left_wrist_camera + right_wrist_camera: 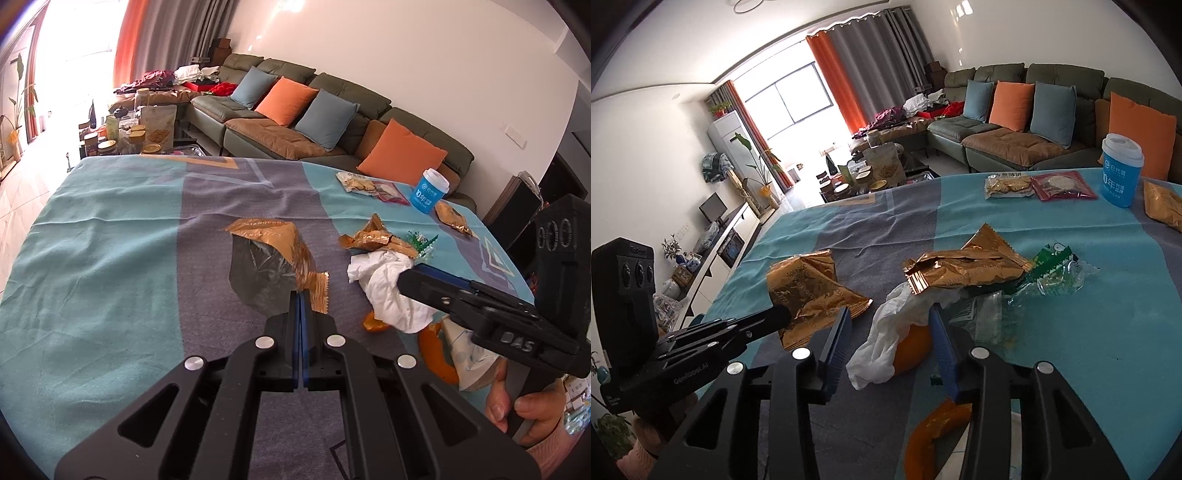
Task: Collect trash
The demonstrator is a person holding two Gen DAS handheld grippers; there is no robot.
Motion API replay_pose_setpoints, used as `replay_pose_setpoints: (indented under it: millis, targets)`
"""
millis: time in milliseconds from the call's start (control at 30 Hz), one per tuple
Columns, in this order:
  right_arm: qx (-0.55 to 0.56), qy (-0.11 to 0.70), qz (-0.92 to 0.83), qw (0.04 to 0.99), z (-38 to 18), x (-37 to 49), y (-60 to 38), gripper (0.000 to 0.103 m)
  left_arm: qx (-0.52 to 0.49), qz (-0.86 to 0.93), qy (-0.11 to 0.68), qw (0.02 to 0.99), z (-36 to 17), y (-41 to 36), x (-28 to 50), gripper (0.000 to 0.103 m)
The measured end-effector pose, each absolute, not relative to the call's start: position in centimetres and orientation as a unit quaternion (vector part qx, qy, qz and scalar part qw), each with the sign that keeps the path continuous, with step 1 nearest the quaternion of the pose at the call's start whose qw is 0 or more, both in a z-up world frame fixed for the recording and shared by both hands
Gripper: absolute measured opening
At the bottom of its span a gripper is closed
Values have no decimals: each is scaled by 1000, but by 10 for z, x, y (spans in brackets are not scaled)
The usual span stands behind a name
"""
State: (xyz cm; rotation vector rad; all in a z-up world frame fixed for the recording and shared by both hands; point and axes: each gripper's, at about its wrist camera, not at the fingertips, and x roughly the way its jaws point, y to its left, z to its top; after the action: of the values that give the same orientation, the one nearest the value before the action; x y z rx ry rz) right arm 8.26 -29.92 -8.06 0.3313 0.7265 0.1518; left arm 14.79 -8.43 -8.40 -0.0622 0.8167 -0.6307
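My left gripper (300,293) is shut on the near end of a gold-and-clear snack wrapper (273,254); it also shows in the right wrist view (805,284). My right gripper (888,321) is open, its fingers either side of a crumpled white tissue (886,332) that lies over orange peel (912,350). In the left wrist view the tissue (388,288) sits under the right gripper (410,275). A gold wrapper (967,269) and a green-and-clear wrapper (1052,269) lie just beyond.
A blue paper cup (1121,170), two biscuit packets (1034,186) and another gold packet (1163,206) lie at the table's far right. More orange peel (934,428) lies near the front edge. A sofa (332,122) with cushions stands behind the blue-grey tablecloth (122,236).
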Motion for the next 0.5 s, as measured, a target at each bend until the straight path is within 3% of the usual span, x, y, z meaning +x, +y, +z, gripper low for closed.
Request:
replay_pose_setpoints:
  millis: [133,267,400,500]
  targets:
    - [168,364,71,913,-88,89,-299,7,-28,-299,395,868,-88,-86,150,1]
    - [166,352,73,918,-87,82,-301,5,-27,-298,397,868,-89,-88,152,2]
    - [174,337,92,921,-79,72,-306,5,-31,-296,395,869,-88,-88,155,20]
    - [176,328,108,922,-72,64,-306,5,-33,-295,398,868,-88,-88,159,25]
